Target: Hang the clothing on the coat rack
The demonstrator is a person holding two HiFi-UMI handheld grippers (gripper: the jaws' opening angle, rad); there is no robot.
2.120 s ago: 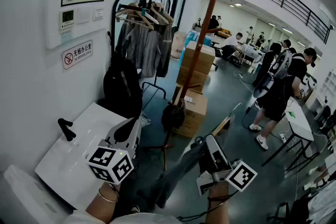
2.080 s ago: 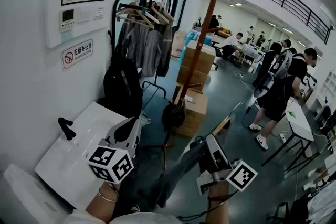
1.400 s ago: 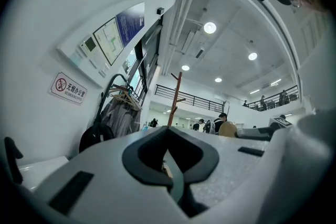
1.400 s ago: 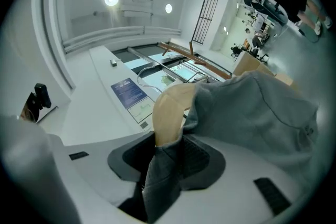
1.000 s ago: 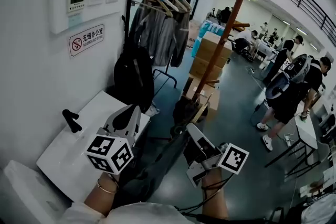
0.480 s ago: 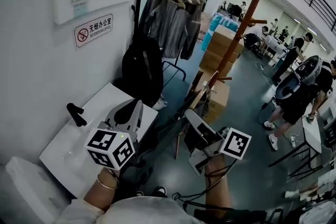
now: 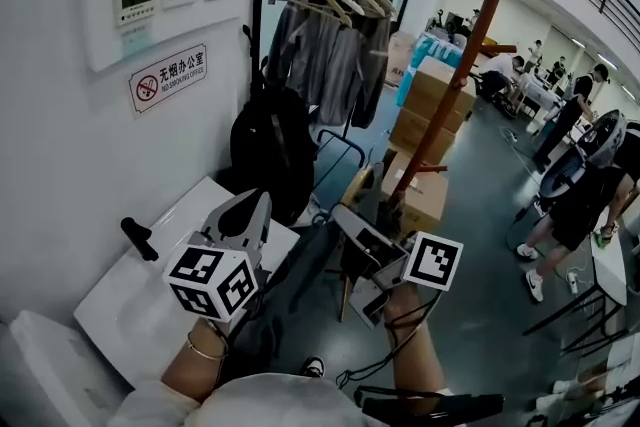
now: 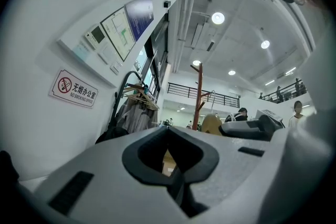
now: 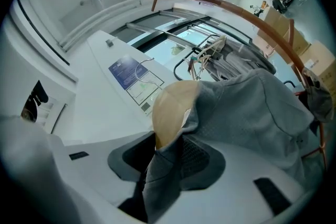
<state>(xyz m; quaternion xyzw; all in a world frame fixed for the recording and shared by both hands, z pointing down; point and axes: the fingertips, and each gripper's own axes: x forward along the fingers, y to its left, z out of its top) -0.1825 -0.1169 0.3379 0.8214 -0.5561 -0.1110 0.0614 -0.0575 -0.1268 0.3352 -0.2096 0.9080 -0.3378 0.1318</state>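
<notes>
One grey garment (image 9: 262,107) on its wooden hanger (image 9: 170,105) is pinched in right tongs (image 7: 350,235) at 6 o'clock, left tongs (image 7: 250,210) pressed together empty; keep it level approaching coat rack (image 7: 455,85) at 1 o'clock.

We see a grey garment (image 9: 252,113) draped over a pale wooden hanger (image 9: 173,107) — held off the floor, its cloth trailing downward, near the coat rack's foot and to its left. The coat rack (image 7: 460,65) — a brown wooden pole with short angled pegs — stands tall.

The right gripper (image 7: 350,240) has carried the grey garment (image 7: 298,267) closer to the coat rack (image 7: 442,85).
</notes>
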